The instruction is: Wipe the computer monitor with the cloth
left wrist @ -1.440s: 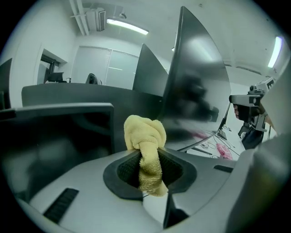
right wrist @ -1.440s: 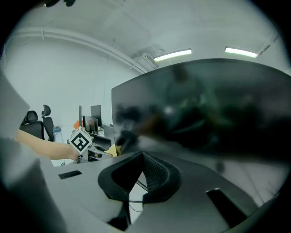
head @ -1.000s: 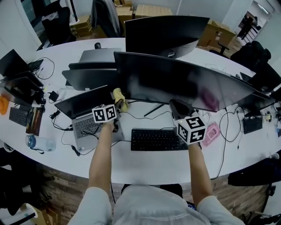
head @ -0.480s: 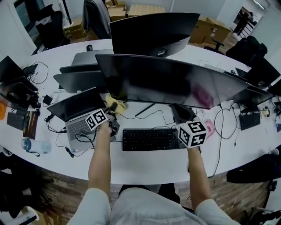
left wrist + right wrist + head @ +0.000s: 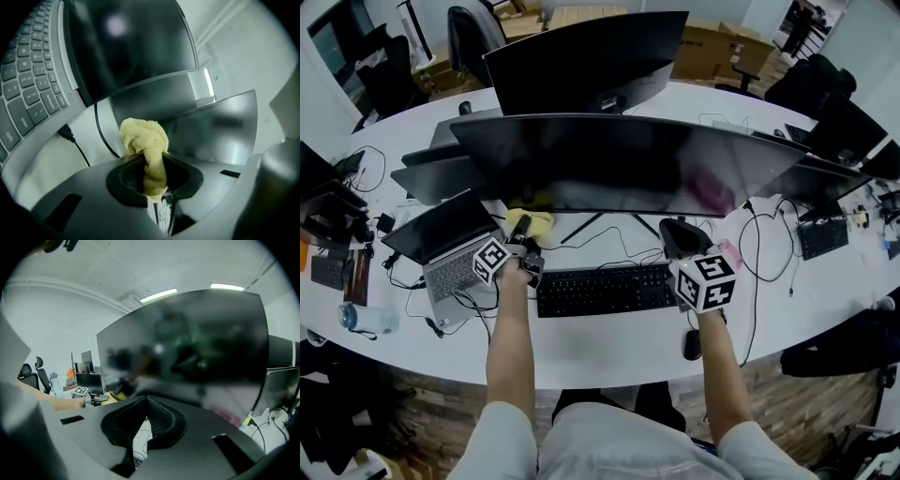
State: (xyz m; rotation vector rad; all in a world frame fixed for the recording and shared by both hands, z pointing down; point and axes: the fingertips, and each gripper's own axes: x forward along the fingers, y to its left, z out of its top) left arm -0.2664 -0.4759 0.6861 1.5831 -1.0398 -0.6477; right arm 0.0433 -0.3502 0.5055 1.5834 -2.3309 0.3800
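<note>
The wide curved black monitor (image 5: 619,164) stands across the middle of the white desk; its screen is dark. My left gripper (image 5: 519,232) is below the monitor's lower left part, between the laptop and the keyboard. It is shut on a yellow cloth (image 5: 536,221), which bunches out past the jaws (image 5: 146,140). My right gripper (image 5: 677,236) is held in front of the monitor's lower middle, above the keyboard's right end. Its pads meet with nothing between them (image 5: 146,399), and the monitor (image 5: 197,343) fills its view.
A black keyboard (image 5: 605,289) lies between my arms, with a mouse (image 5: 693,344) near the front edge. An open laptop (image 5: 441,239) sits at the left, with cables around it. A pink item (image 5: 730,254) lies right of the monitor's stand. More monitors stand behind and to the right.
The head view has shifted, so the monitor and desk sit further left in the picture. Both grippers stay low in front of the monitor, and the left one still holds the cloth.
</note>
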